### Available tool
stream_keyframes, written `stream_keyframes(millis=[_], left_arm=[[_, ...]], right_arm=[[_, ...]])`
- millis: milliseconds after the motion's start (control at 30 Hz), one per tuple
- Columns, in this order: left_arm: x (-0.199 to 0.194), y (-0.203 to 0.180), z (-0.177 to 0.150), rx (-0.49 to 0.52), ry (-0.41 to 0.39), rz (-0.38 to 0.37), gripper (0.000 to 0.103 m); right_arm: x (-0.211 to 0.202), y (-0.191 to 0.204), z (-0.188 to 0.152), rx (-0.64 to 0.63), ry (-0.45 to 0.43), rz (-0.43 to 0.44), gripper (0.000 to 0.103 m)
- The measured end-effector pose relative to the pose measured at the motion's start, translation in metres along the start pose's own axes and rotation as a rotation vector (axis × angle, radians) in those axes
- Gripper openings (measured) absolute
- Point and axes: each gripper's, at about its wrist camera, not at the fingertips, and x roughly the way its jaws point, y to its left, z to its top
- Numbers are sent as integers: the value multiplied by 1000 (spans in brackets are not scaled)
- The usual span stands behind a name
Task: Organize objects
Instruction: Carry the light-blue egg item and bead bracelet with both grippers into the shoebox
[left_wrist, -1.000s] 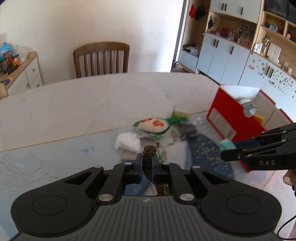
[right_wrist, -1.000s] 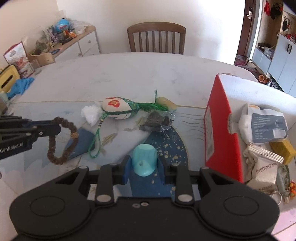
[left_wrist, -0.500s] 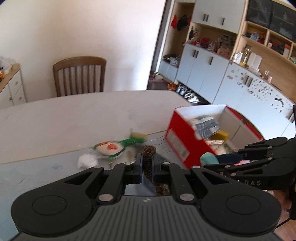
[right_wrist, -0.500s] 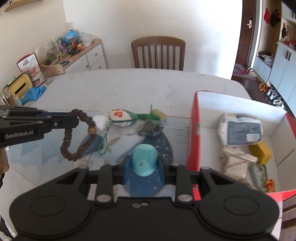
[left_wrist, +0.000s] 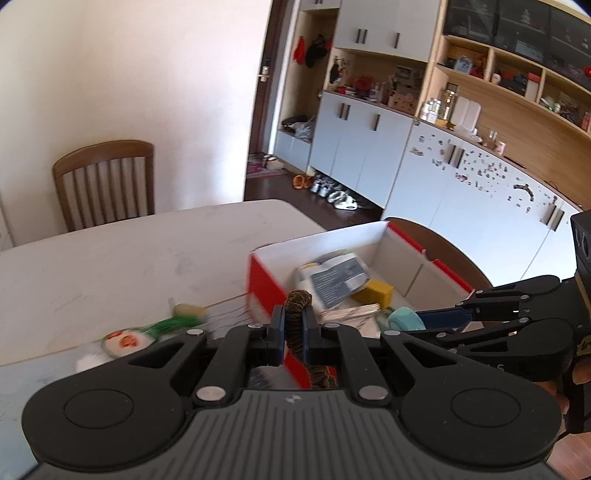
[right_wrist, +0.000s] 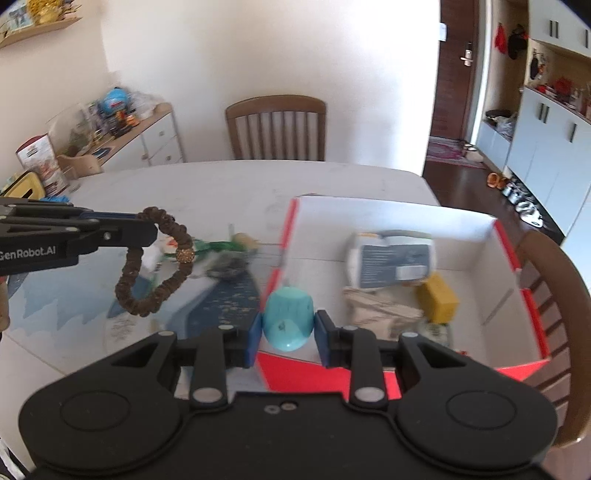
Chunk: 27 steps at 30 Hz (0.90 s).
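Observation:
My left gripper (left_wrist: 293, 324) is shut on a brown bead bracelet (left_wrist: 298, 314), which hangs as a loop (right_wrist: 155, 269) above the table in the right wrist view. My right gripper (right_wrist: 288, 332) is shut on a small teal cup (right_wrist: 288, 319), held over the near left corner of the red box (right_wrist: 517, 254). The same cup (left_wrist: 404, 319) shows at the right gripper's tip in the left wrist view, above the box (left_wrist: 264, 284). The box is white inside and holds a grey packet (right_wrist: 393, 262), a yellow block (right_wrist: 439, 297) and other small items.
On the blue mat (right_wrist: 221, 299) lie a green-and-white stuffed toy (left_wrist: 125, 339), a white wad (left_wrist: 88, 363) and a dark crumpled item (right_wrist: 229, 267). A wooden chair (right_wrist: 277, 125) stands behind the table (right_wrist: 207, 184); another chair (right_wrist: 561, 295) sits by the box. Cabinets (left_wrist: 461, 177) line the right wall.
Both grippers rose and swung right toward the red box, carrying the bracelet and the teal cup. The box interior now fills more of both views; the toys slid left.

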Motion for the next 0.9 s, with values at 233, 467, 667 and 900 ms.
stream_keyframes(millis=[233,467,667,900], left_arm=[[42,-43,18,24,23,-42,9],[83,-70,39,9,23,-70,9],[120,-85,53,-24,49,-86,9],[161,-96,57,-59,105,-102,9]], right_arm=[[-5,-50,-4,18,-5,-43,29],[0,-98,-8,26,18,-82,29],[12,-124,-6,24,47,-84,29],[38,-143,-3,10,104,-80,29]])
